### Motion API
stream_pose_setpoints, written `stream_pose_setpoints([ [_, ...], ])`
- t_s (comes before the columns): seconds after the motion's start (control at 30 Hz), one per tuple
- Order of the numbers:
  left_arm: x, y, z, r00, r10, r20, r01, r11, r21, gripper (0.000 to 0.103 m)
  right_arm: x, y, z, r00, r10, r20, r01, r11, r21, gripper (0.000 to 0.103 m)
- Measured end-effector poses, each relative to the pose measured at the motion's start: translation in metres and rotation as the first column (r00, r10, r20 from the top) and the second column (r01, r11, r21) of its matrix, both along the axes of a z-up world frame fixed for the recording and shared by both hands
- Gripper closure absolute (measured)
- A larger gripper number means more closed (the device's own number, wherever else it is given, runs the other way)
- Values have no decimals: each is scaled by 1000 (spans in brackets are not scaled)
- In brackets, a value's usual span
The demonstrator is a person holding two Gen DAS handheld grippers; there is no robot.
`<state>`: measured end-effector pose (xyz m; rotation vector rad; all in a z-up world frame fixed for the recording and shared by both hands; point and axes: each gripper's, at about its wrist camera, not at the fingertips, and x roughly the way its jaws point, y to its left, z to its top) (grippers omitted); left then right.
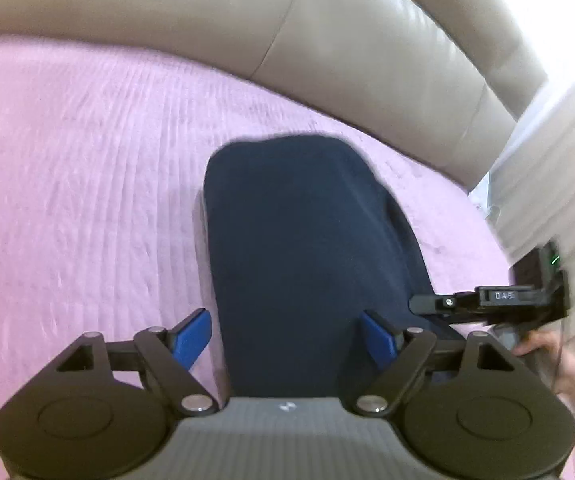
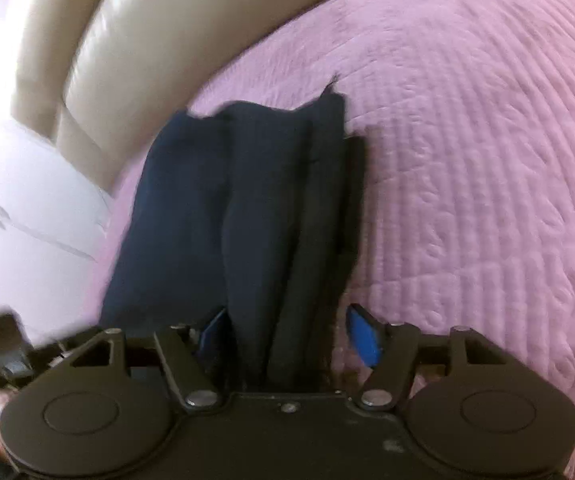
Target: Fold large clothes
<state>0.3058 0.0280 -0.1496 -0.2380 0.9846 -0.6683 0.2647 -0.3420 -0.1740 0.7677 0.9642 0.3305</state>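
Navy blue folded cloth garment [image 1: 299, 248] lies on a pink quilted bedspread [image 1: 79, 184], long narrow stack running away from both cameras toward a beige leather padded headboard [image 1: 327, 40]. Several layers show in the right wrist view, edges stacked side by side, far end ragged.

Left gripper [image 1: 287, 338] points forward along the garment, low over it, jaws spread wide. Its blue finger pads [image 1: 191, 336] sit one on each side of the near end of the stack; left pad is over the bedspread, right pad over the fabric edge. Nothing clamped between them.

Right gripper [image 2: 291, 332] is also aimed along the garment, jaws apart, near end of the folds bunched in the gap between the fingers. Cannot tell if the pads press the cloth; left pad is partly hidden behind fabric.

In the left wrist view the right gripper enters from the right edge, level, tip reaching the garment's side, with the person's right hand [image 1: 543, 350] wrapped around its handle. White sheer curtain [image 1: 559, 168] hangs at right. Both views motion-blurred.
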Motion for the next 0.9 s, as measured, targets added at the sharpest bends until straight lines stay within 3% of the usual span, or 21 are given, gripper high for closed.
stream_pose_setpoints([
  [0.03,-3,0,4,1000,4,-4,-4,1000,27,20,-5,-2,6,1000,-9,7,9,999,-31,25],
  [0.13,-11,-5,25,1000,-24,6,23,992,123,22,-20,13,51,995,34,93,-4,952,-306,25],
  [0.27,-30,-14,43,994,-108,2,105,972,208,22,-48,48,107,943,217,252,-114,923,-367,22],
  [0.33,-38,-21,45,996,-84,21,77,967,242,21,-59,82,117,910,307,279,-149,870,-471,21],
  [0.43,-42,-27,25,995,-79,-62,92,967,239,17,-70,137,97,841,494,220,-257,723,-642,20],
  [0.53,-44,-24,5,995,-43,-91,64,966,250,5,-74,155,63,857,509,88,-276,596,-754,20],
  [0.63,-48,-19,3,993,-66,-101,89,965,245,4,-86,146,51,839,531,117,-232,544,-807,20],
  [0.7,-52,-14,5,993,-79,-88,100,957,272,4,-90,139,43,865,497,72,-221,504,-835,15],
  [0.73,-55,-10,7,994,-75,-81,96,951,293,3,-85,131,35,881,471,43,-233,511,-827,3],
  [0.77,-54,-9,5,994,-69,-87,92,949,301,3,-83,122,33,907,420,26,-231,548,-804,0],
  [0.83,-55,-3,8,992,-49,-114,83,947,311,3,-84,94,30,945,327,9,-226,673,-705,0],
  [0.87,-55,-2,11,992,-37,-122,76,942,327,3,-83,86,32,956,293,-17,-228,707,-670,0],
  [0.9,-57,0,17,992,-26,-123,68,934,350,4,-81,82,35,960,275,-46,-235,709,-665,0],
])
